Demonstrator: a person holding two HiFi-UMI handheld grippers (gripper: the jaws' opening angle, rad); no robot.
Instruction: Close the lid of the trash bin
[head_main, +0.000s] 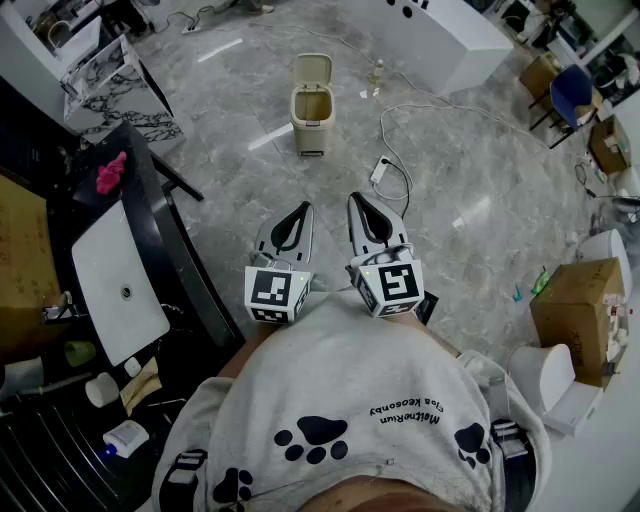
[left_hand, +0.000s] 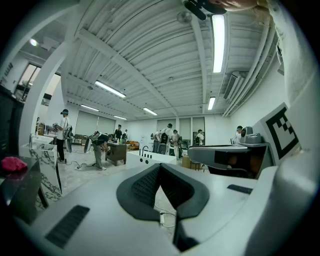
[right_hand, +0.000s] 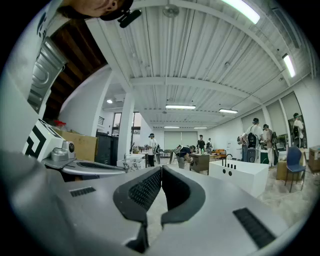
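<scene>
A beige trash bin (head_main: 311, 113) stands on the grey marbled floor ahead of me, its lid (head_main: 312, 68) tipped up and back, the inside showing. My left gripper (head_main: 300, 212) and right gripper (head_main: 358, 202) are held side by side close to my body, well short of the bin. Both are shut with nothing between their jaws. In the left gripper view the left gripper (left_hand: 159, 165) shows its black pads meeting at the tips; the right gripper (right_hand: 161, 169) looks the same in its own view. The bin appears in neither gripper view.
A dark counter with a white sink (head_main: 117, 283) and a pink cloth (head_main: 110, 173) runs along my left. A power strip (head_main: 380, 171) with white cable lies on the floor right of the bin. Cardboard boxes (head_main: 577, 312) sit at the right. A white cabinet (head_main: 450, 38) stands beyond.
</scene>
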